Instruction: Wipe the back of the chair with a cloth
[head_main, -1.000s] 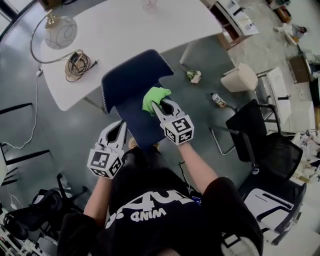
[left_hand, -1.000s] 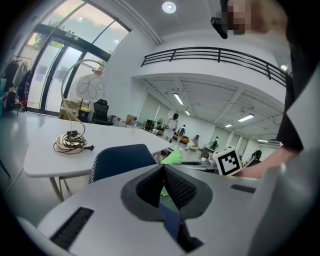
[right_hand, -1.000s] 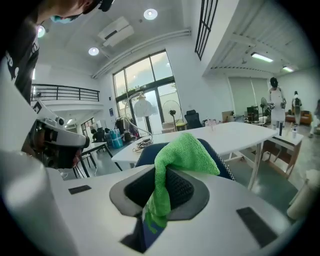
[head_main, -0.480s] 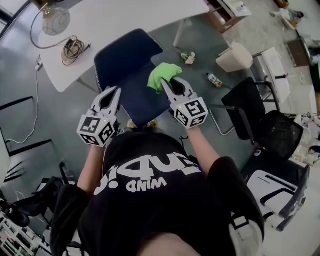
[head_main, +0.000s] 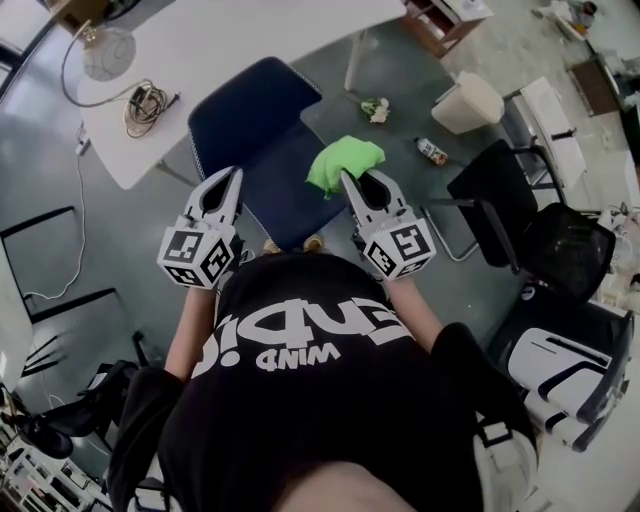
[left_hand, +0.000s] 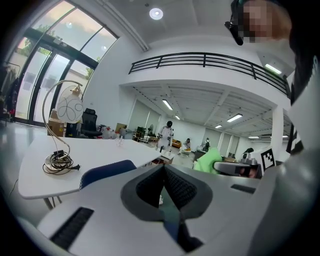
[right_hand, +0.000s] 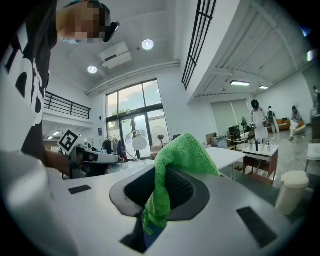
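- Looking down in the head view, a person in a black shirt holds both grippers out over a navy chair (head_main: 256, 108) that stands against a white table (head_main: 250, 35).
- The right gripper (head_main: 353, 181) has a green cloth (head_main: 345, 163) bunched at its tips, over the chair's right edge; contact with the chair cannot be told from here.
- The left gripper (head_main: 229, 180) hangs over the chair's left edge, nothing in it.
- A lamp (head_main: 106, 52) and a coiled cable (head_main: 145, 98) lie on the table; a bottle (head_main: 432, 151) lies on the floor to the right.
- In the left gripper view, the left gripper's (left_hand: 162, 168) jaws are pressed together with nothing between them. Beyond them show the chair's (left_hand: 106, 170) blue top edge, the table (left_hand: 32, 167) and the cable (left_hand: 57, 162); the cloth (left_hand: 212, 160) is at the right.
- In the right gripper view, the right gripper's (right_hand: 167, 171) jaws are clamped on the cloth (right_hand: 181, 150), which humps above the tips and hangs down between them. The left gripper (right_hand: 92, 156) shows at the left.
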